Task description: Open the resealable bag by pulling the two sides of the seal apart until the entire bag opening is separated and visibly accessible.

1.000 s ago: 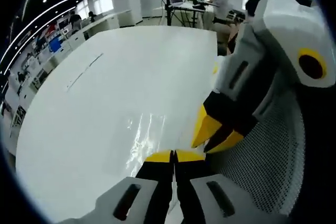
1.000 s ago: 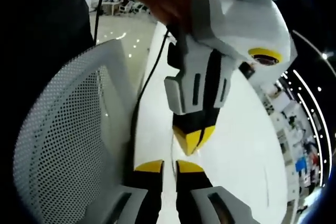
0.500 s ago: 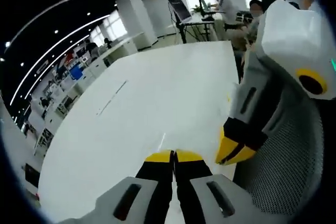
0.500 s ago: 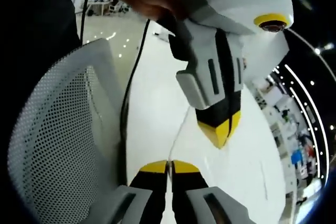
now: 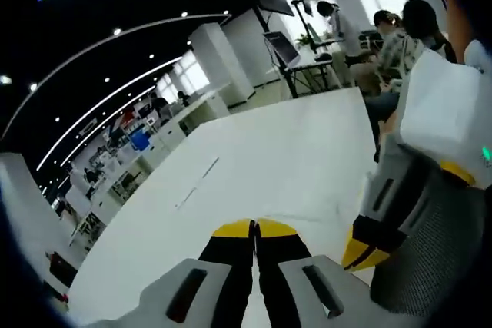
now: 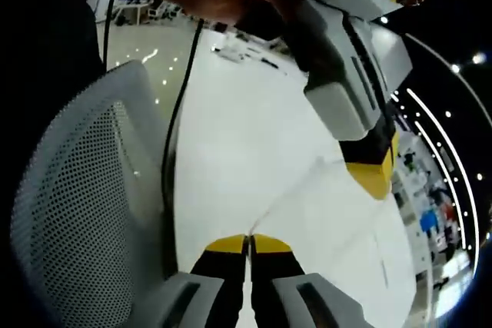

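Pulling in opposite directions, the left gripper [image 5: 254, 228] and right gripper [image 6: 247, 243] are each clenched on a thin edge of the clear bag [image 6: 307, 197], stretched between them above the white table [image 5: 254, 151]. Judging by that spread, the seal looks largely parted.

The left gripper view rides low over the white worktop [image 5: 254, 167] and looks along its length toward far desks where people sit, its own tool [image 5: 254, 228] rising from the bottom edge. The right gripper view sits close above the same worktop [image 6: 238, 151], facing across it toward the office beyond, beside a mesh chair back [image 6: 84, 205]. Both views share the worktop, the chair and each other's tool.
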Tool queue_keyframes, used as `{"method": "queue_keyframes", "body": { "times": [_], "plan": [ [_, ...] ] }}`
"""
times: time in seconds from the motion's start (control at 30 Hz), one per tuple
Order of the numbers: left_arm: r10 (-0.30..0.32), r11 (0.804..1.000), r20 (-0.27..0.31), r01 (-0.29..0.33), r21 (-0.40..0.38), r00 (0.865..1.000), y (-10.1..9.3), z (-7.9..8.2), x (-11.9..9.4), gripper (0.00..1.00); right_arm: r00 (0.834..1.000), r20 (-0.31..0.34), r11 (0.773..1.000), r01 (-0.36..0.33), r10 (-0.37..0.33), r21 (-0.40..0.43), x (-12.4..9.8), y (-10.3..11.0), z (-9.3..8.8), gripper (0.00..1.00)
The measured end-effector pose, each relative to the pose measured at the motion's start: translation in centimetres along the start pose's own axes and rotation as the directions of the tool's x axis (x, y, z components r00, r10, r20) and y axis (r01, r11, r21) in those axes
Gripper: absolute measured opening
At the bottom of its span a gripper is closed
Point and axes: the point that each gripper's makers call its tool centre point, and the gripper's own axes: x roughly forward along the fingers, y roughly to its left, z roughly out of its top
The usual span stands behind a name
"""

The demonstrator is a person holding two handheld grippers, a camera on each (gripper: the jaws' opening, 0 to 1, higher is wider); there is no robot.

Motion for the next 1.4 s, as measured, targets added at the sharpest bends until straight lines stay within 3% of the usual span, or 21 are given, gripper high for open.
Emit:
{"method": "queue_keyframes", "body": {
  "times": [0.13, 0.43, 0.6, 0.73, 0.87, 1.13, 1.4],
  "plan": [
    [0.038, 0.999, 0.041, -0.039, 0.035, 0.998, 0.5, 1.3, -0.2, 0.0, 0.999, 0.012, 0.999, 0.032, -0.032, -0.002, -0.3, -0.9, 0.3, 0.0],
    [0.01, 0.998, 0.027, -0.011, 0.056, 1.0, 0.1, 0.8, 0.1, 0.0, 0.999, -0.004, 0.999, 0.041, -0.041, 0.007, -0.4, -1.2, -0.5, 0.0],
    [-0.038, 0.998, -0.067, 0.041, 0.051, 0.997, -1.3, -1.6, 0.9, 0.0, 0.998, -0.01, 0.995, 0.065, -0.065, 0.076, -0.4, -1.6, -1.6, 0.0],
    [-0.055, 0.997, -0.085, 0.06, 0.051, 0.995, -2.3, -2.7, 1.4, 0.0, 0.998, -0.005, 0.99, 0.068, -0.068, 0.127, -0.6, -1.6, -1.7, 0.0],
    [-0.112, 0.994, -0.108, 0.113, 0.006, 0.988, -3.7, -3.8, 1.6, 0.0, 0.998, -0.012, 0.978, 0.06, -0.059, 0.199, -0.7, -1.2, -2.4, 0.02],
    [-0.138, 0.99, -0.153, 0.14, 0.001, 0.979, -4.4, -5.5, 2.1, 0.0, 0.998, -0.028, 0.963, 0.056, -0.05, 0.265, -1.4, -0.4, -3.1, 0.07],
    [-0.15, 0.989, -0.185, 0.15, -0.015, 0.971, -4.7, -7.1, 2.6, 0.0, 0.991, -0.067, 0.909, 0.132, -0.115, 0.395, -3.6, -0.8, -5.0, 0.14]
  ]
}}
